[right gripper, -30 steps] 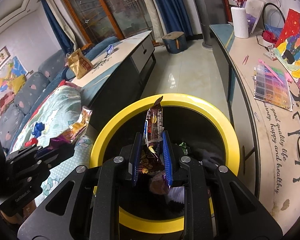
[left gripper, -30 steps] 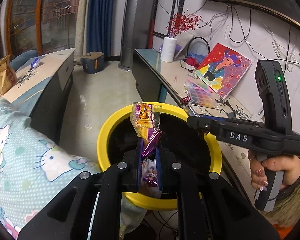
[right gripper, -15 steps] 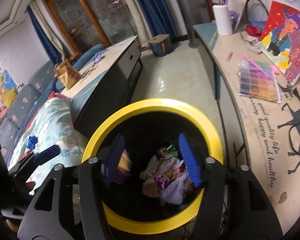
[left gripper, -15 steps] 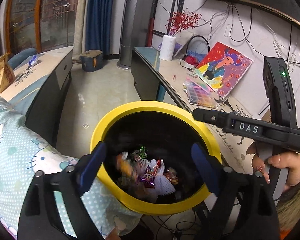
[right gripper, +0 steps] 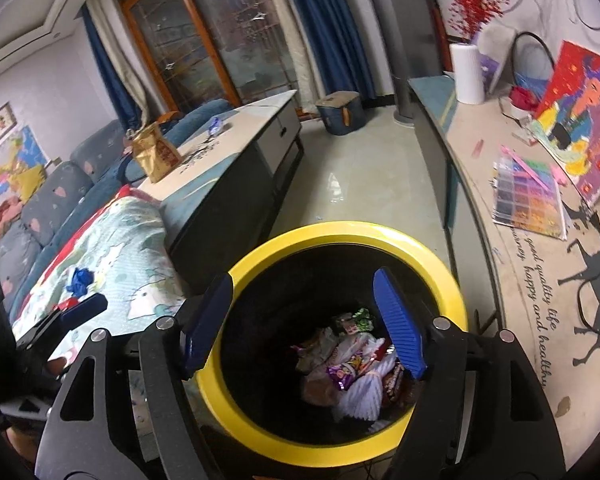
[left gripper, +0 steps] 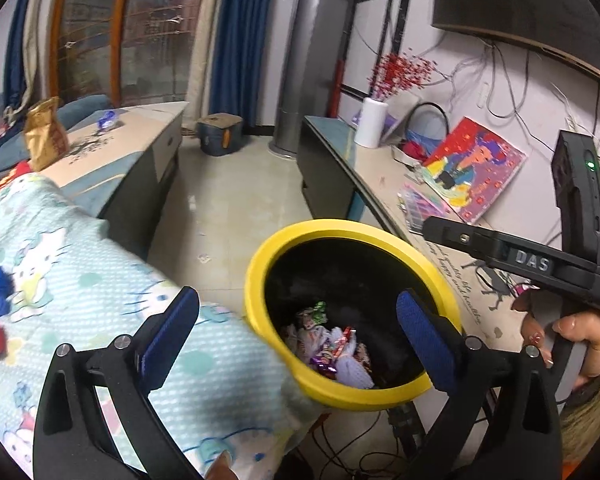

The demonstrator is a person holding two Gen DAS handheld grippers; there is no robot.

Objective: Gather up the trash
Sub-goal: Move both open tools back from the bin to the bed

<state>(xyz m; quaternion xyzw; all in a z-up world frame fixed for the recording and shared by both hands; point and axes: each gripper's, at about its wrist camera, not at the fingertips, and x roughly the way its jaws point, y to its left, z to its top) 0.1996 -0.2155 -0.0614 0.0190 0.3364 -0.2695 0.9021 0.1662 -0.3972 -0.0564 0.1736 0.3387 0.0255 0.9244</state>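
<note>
Hovering over the yellow-rimmed trash bin (right gripper: 342,236), the right gripper (right gripper: 304,322) has its blue-padded jaws spread apart with nothing between them; they have just been opening. Seen through the gap, a heap of candy wrappers (right gripper: 350,364) lies at the bottom of the bin's black interior. The left gripper (left gripper: 296,340) sits beside the bin's left rim, its jaws also wide apart and empty after just opening: one pad is over the Hello Kitty blanket (left gripper: 80,280) and the other over the bin's mouth. In the left wrist view the wrappers (left gripper: 332,344) show inside the bin (left gripper: 340,228), and the right gripper's black body is at the bin's right side, held by a hand (left gripper: 572,332). Right of the bin, a long desk (right gripper: 480,160) carries a colourful painting (right gripper: 576,120), a bead tray (right gripper: 528,200) and a white vase (right gripper: 466,74) of red berries. Left of the bin, beyond the blanket, a low cabinet (right gripper: 236,140) bears a gold snack bag (right gripper: 156,152).
</note>
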